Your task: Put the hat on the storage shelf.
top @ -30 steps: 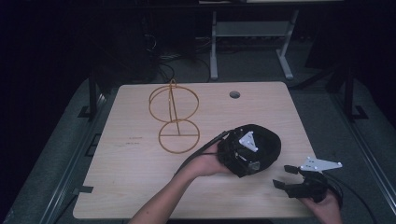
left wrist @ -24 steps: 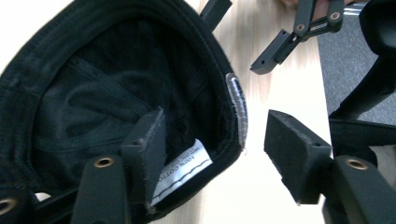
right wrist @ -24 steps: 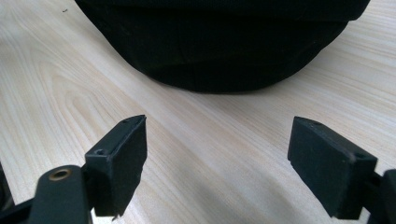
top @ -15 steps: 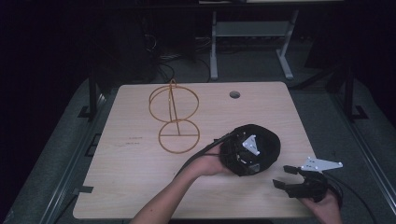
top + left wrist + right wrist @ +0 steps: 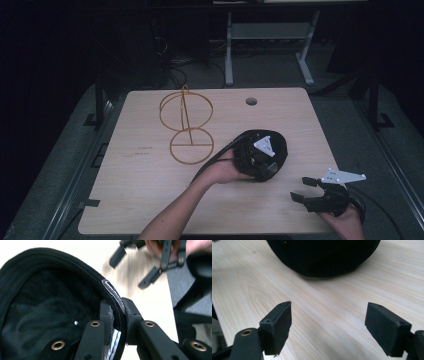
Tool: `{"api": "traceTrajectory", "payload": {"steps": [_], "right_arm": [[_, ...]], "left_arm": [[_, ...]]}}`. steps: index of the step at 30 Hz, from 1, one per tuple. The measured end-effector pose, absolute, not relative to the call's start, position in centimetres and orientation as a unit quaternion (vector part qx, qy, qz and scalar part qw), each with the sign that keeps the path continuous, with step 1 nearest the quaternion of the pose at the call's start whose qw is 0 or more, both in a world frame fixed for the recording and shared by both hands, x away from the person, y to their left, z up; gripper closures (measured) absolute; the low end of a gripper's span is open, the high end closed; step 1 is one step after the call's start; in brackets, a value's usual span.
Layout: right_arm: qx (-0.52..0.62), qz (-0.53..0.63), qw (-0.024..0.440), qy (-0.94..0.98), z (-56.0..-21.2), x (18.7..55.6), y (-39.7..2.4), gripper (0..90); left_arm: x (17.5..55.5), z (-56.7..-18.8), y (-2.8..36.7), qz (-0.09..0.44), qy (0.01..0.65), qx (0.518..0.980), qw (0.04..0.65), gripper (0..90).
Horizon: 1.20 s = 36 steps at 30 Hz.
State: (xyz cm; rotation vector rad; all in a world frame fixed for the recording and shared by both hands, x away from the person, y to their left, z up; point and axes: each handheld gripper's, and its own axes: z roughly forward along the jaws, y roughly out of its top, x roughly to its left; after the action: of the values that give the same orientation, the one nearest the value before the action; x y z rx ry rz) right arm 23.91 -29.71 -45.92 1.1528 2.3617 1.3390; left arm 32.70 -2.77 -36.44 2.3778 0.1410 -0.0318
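A black cap [image 5: 281, 150] lies upside down on the table, right of the middle. My left gripper [image 5: 267, 167] reaches into it and is shut on the cap's rim. In the left gripper view the jaws pinch the rim band [image 5: 113, 293] from both sides, with the cap's dark inside [image 5: 50, 297] to the left. My right gripper [image 5: 300, 189] rests open near the table's front right corner and points at the cap. Its jaws stand wide apart over bare wood in the right gripper view [image 5: 328, 317], a short way from the cap's crown [image 5: 322, 255]. The right gripper [image 5: 131, 268] also appears blurred in the left gripper view.
A gold wire stand [image 5: 186, 120] made of two rings on a rod stands left of the cap, on the light wooden table [image 5: 150, 200]. A cable hole [image 5: 251, 101] sits near the far edge. Dark floor and a metal frame lie beyond the table.
The cap and my left gripper have shifted only slightly. The right gripper has stayed where it was.
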Motion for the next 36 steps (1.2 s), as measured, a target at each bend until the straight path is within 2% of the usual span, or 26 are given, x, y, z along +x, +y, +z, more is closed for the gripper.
{"api": "traceTrajectory", "payload": {"steps": [19, 23, 29, 30, 31, 32, 33, 34, 35, 36], "right_arm": [[0.35, 0.524, 0.112, 0.768, -42.8, 24.6, -26.6, 19.8], [0.345, 0.526, 0.144, 0.764, -41.8, 25.0, -25.9, 17.3], [0.344, 0.532, 0.162, 0.757, -41.4, 25.4, -25.3, 15.2], [0.344, 0.532, 0.164, 0.756, -41.4, 25.4, -25.2, 16.3], [0.341, 0.534, 0.168, 0.755, -41.5, 25.5, -25.2, 21.1], [0.341, 0.534, 0.168, 0.755, -41.5, 25.5, -25.2, 21.1], [0.337, 0.535, 0.163, 0.757, -41.6, 25.4, -25.3, 29.4], [0.337, 0.535, 0.163, 0.757, -41.6, 25.4, -25.3, 29.4], [0.334, 0.539, 0.162, 0.756, -41.6, 25.4, -25.4, 34.3], [0.324, 0.552, 0.155, 0.753, -41.6, 25.2, -25.7, 51.2]], "left_arm": [[34.1, -31.1, -1.0, -0.029, 0.093, 0.882, 0.461, 81.7], [33.7, -30.3, -1.5, -0.032, 0.08, 0.883, 0.462, 81.7], [33.0, -30.0, -2.5, -0.044, 0.061, 0.883, 0.463, 81.7], [33.0, -30.0, -2.7, -0.043, 0.057, 0.884, 0.461, 81.7], [32.8, -29.9, -2.9, -0.044, 0.051, 0.887, 0.456, 81.9], [32.7, -29.9, -3.0, -0.045, 0.049, 0.888, 0.455, 81.9], [32.5, -29.8, -3.2, -0.044, 0.044, 0.89, 0.451, 81.9], [32.5, -29.8, -3.3, -0.044, 0.043, 0.891, 0.449, 81.9], [32.4, -29.7, -3.4, -0.045, 0.04, 0.89, 0.451, 81.9], [32.3, -29.6, -3.4, -0.049, 0.039, 0.889, 0.454, 81.9]]}}
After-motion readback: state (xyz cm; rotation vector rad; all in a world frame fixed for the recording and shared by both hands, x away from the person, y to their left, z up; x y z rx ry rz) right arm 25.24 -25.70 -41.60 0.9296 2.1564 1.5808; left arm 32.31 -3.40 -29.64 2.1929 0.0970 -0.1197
